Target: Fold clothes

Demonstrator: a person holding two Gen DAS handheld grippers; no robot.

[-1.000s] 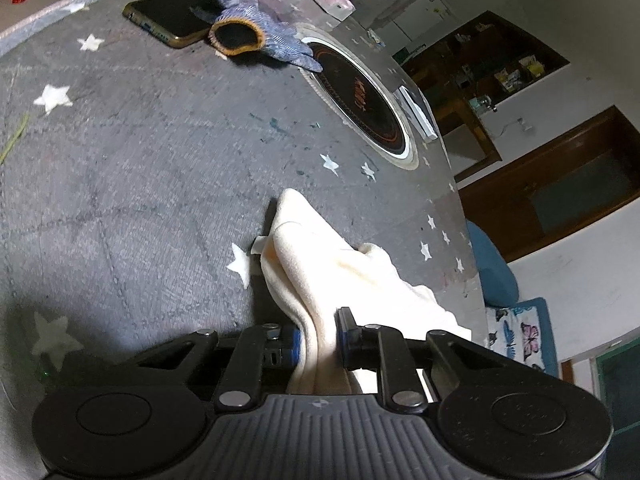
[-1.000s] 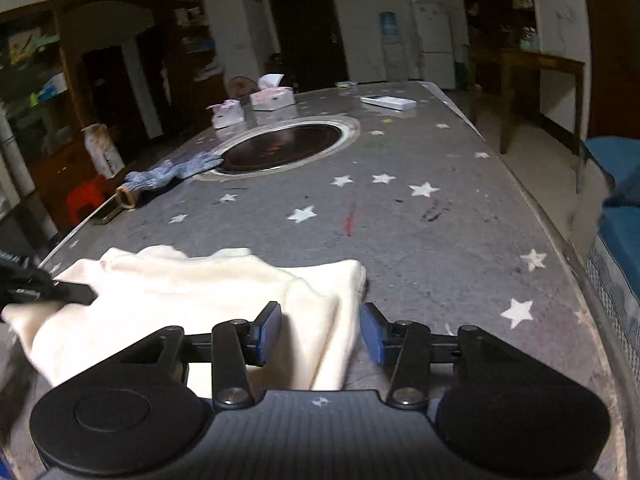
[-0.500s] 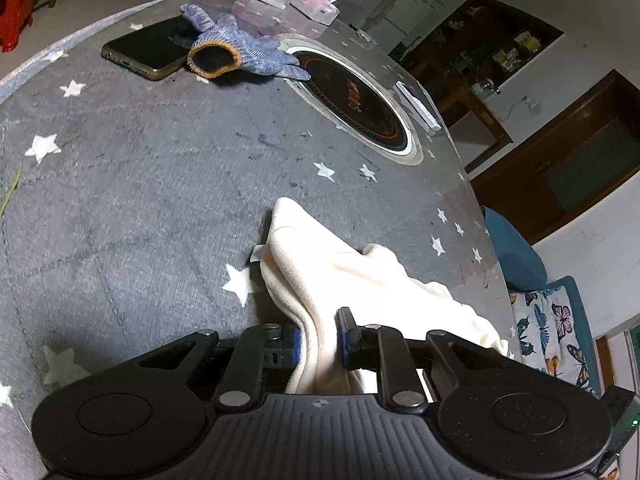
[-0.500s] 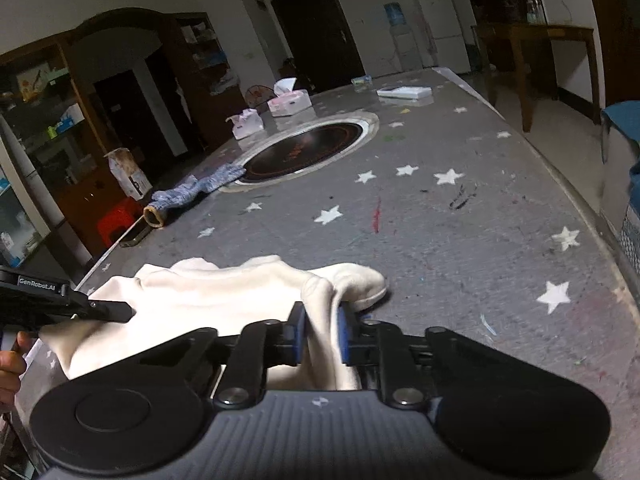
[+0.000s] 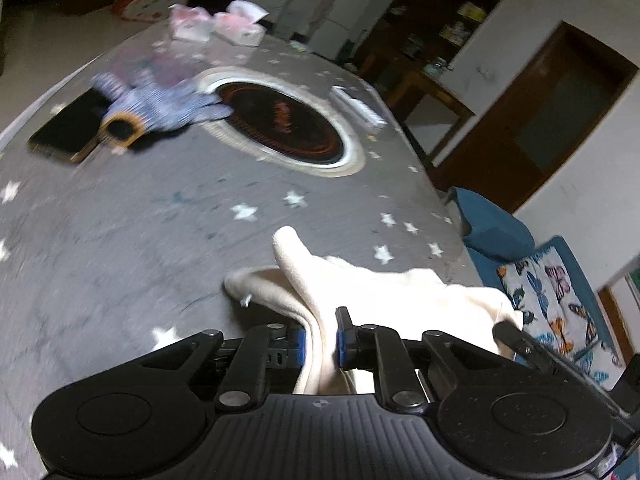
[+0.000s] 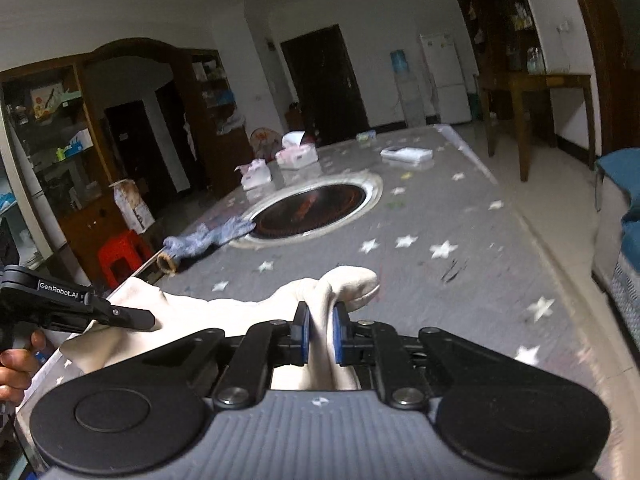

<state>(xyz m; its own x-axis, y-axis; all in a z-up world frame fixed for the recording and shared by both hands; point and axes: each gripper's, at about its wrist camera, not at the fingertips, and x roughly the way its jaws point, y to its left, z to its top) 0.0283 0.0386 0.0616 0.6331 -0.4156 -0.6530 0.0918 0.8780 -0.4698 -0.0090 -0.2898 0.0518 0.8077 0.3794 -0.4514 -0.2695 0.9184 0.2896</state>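
Observation:
A cream garment (image 5: 380, 284) lies bunched near the front edge of the grey star-patterned table (image 5: 120, 220). My left gripper (image 5: 320, 328) has a fold of it between its pads, and its jaws are still closing on the cloth. My right gripper (image 6: 320, 312) is shut on another bunched fold of the garment (image 6: 224, 312). In the right wrist view the left gripper (image 6: 136, 318) holds the cloth's left end, with a person's hand (image 6: 16, 364) behind it. The cloth hangs stretched between the two grippers, partly lifted off the table.
Farther back on the table are a blue knit glove (image 5: 160, 104), a dark phone (image 5: 64, 128), a round inset hob (image 5: 280, 120), tissue boxes (image 5: 236, 30) and a flat white box (image 5: 360, 106). A blue sofa with a butterfly cushion (image 5: 552, 292) stands beside the table's right edge.
The right gripper, open around the cloth a second ago, has shut on it. Both grippers have risen, lifting and bunching the garment. The left gripper has also rolled.

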